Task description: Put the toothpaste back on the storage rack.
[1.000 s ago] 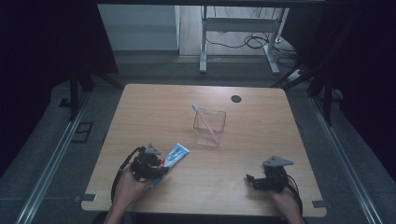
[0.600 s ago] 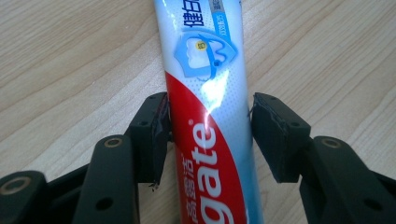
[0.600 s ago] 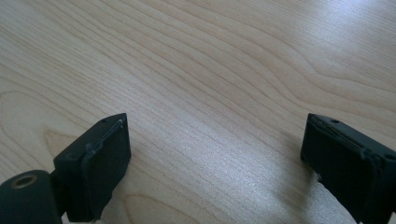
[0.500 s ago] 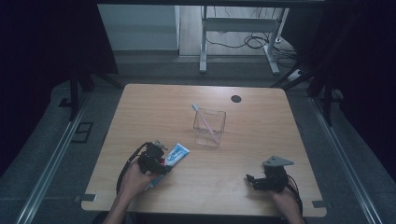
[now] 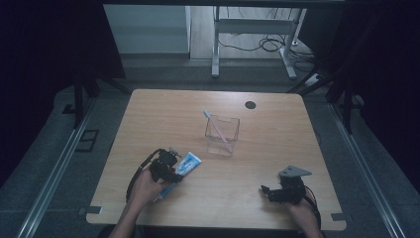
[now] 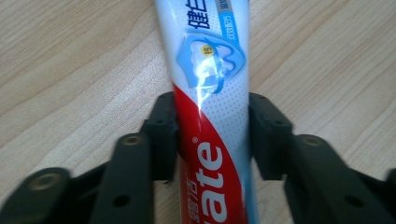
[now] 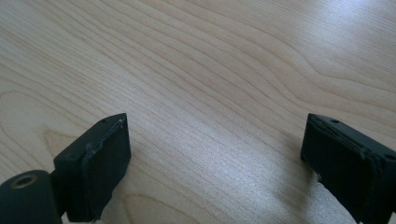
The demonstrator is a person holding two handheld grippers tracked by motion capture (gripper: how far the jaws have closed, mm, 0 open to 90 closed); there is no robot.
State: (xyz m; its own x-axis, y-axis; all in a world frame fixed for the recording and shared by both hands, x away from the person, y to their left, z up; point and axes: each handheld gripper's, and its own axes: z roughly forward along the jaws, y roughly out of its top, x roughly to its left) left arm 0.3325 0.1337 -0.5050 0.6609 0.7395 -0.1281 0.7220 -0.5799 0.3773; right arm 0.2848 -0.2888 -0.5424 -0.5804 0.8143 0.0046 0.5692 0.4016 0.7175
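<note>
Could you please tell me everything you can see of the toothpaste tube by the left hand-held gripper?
The toothpaste tube is a soft, glossy tube, white with a red band, white lettering and a light blue tooth emblem. It lies flat on the wooden table, near the front left, its flat end toward the clear container. The left hand-held gripper has a jaw pressed against each side of it.

A clear plastic cup [image 5: 222, 135] stands near the middle of the wooden counter [image 5: 277, 148], a pink toothbrush [image 5: 216, 126] leaning inside it. A dark round hole cover [image 5: 250, 105] sits toward the far edge.
</note>
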